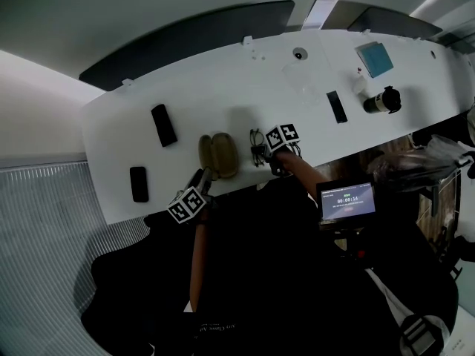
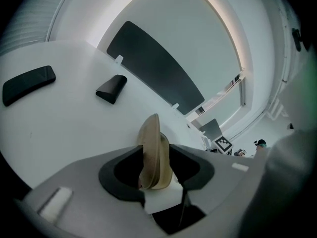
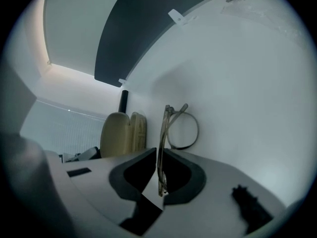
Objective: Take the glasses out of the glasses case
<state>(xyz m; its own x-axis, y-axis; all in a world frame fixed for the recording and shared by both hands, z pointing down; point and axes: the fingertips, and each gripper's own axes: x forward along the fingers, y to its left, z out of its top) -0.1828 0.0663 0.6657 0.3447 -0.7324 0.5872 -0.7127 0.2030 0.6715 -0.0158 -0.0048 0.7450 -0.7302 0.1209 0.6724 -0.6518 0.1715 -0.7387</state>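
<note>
The white table (image 1: 223, 80) runs across the upper half of the head view. At its near edge, about mid-frame, the tan glasses case (image 1: 218, 154) lies open, its two halves side by side. The glasses (image 1: 257, 145) are out of the case and sit just to its right on the table, apart from it.

The left gripper (image 1: 204, 175) reaches the case from the lower left. In the left gripper view its jaws stand narrowly apart with the edge of the case (image 2: 153, 152) upright between them, and a slight gap shows beside it.

The right gripper (image 1: 266, 154) meets the glasses from the right. In the right gripper view its jaws are closed on the thin frame of the glasses (image 3: 161, 148), with one round lens rim leaning right.
</note>
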